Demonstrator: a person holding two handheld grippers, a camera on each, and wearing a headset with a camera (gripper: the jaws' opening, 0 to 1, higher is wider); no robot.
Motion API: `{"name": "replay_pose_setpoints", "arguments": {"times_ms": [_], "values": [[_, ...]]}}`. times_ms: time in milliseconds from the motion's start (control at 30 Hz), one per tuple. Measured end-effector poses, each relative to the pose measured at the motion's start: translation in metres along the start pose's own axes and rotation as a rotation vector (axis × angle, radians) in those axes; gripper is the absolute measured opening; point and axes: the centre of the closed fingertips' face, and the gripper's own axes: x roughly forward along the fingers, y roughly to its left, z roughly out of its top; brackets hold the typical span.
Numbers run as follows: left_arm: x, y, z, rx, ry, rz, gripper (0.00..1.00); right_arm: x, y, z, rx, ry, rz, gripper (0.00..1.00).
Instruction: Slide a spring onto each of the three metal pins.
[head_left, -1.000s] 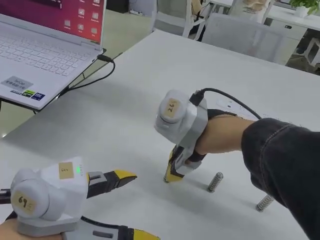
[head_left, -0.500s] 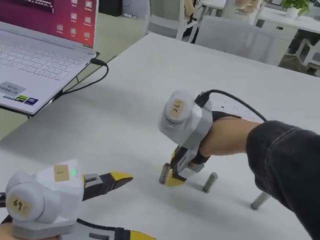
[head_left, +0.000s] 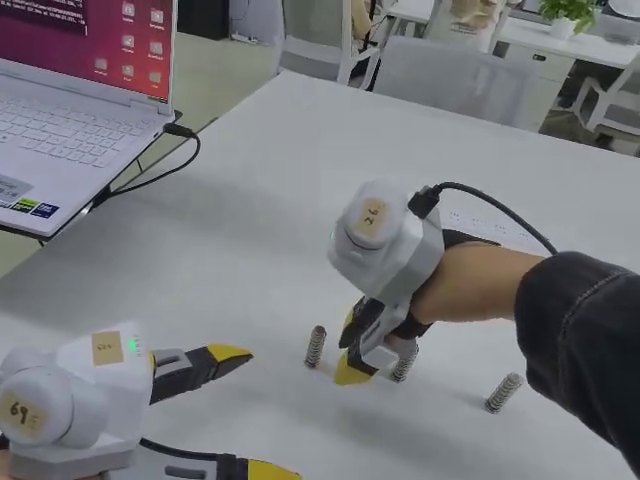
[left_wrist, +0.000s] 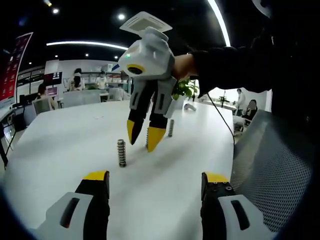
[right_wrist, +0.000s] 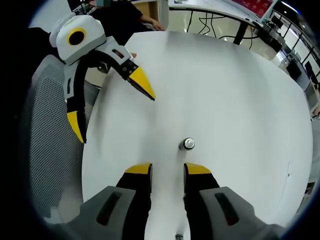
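Right gripper (head_left: 350, 370) hangs between left spring (head_left: 315, 347) and half-hidden spring (head_left: 404, 366).

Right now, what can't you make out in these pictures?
- Metal pins: head view, inside the grey coil springs, too small to tell.
- Middle coil spring: head view, half behind the right yellow-tipped grey tool.
- White laptop: head view, cut off by the left edge.
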Motion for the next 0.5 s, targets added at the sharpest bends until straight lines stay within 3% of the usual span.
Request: {"name": "replay_pose_setpoints", "arguments": {"times_ms": [500], "values": [[0.002,-0.004,0.008,0.013,-0.009,-0.009,0.73,-0.02,0.026,-0.009,0.051,-0.096,-0.029,0.24]]}}
